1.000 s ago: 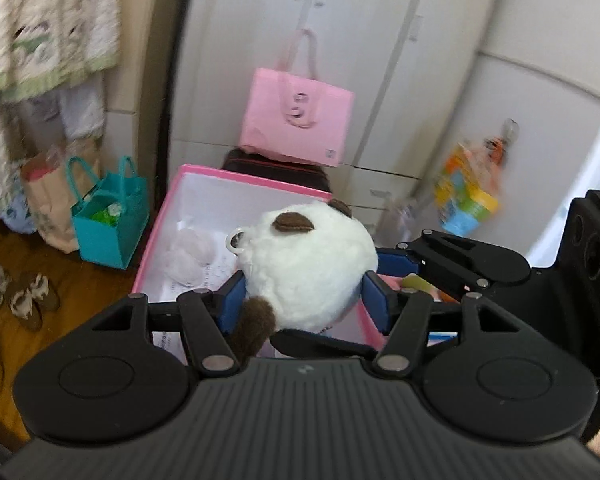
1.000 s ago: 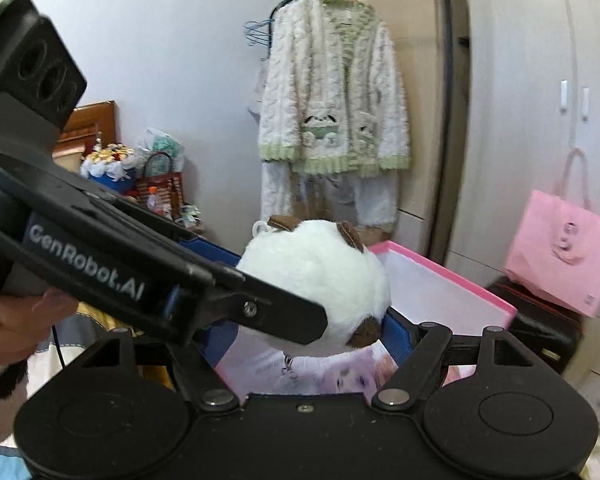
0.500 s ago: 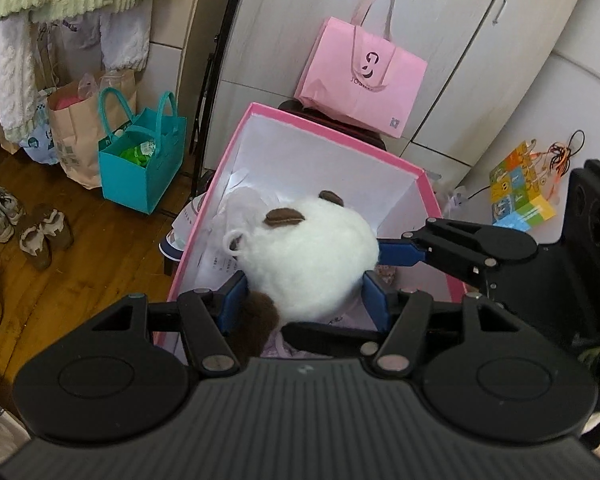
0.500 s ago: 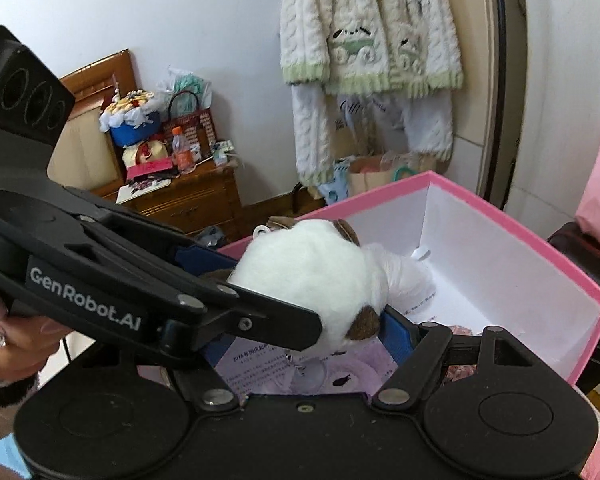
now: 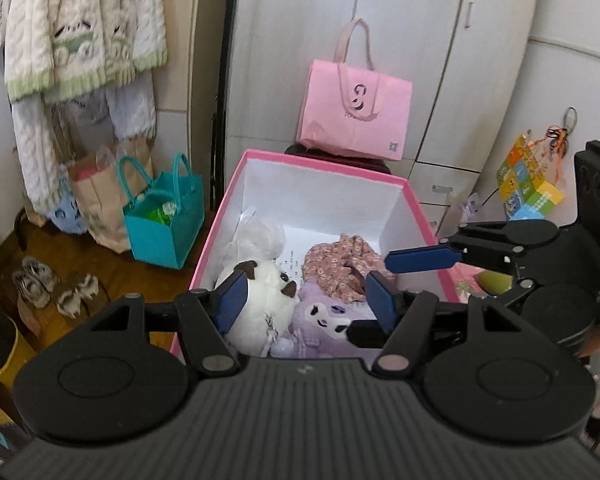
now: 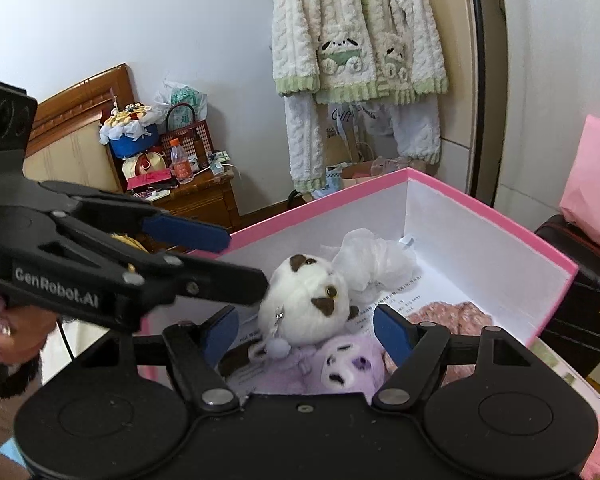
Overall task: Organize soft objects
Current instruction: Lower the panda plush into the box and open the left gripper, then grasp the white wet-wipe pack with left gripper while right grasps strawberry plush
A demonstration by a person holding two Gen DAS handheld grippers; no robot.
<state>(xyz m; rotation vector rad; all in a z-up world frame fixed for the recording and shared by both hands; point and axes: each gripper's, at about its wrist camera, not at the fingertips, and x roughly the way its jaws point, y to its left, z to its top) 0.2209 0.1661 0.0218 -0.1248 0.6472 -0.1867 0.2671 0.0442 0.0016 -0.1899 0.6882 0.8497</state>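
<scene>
A cream knitted cardigan with green trim (image 6: 358, 36) is hung on the wall beside the pale wardrobe (image 5: 384, 56), and a pink tote bag (image 5: 356, 116) is propped against the wardrobe doors. On the wooden floor (image 5: 100, 264), a teal bag (image 5: 164, 220), a brown paper bag (image 5: 100, 200) and slippers (image 5: 56, 286) are seen. An orange-capped bottle (image 6: 181, 162) and a basket (image 6: 188, 136) are set on a wooden bedside cabinet (image 6: 204, 200).

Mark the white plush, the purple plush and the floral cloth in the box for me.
white plush (image 6: 306, 304): right wrist view, on its round white face.
purple plush (image 6: 350, 366): right wrist view, on its pale face patch.
floral cloth (image 5: 340, 262): left wrist view, on the middle of the crumpled pink fabric.
</scene>
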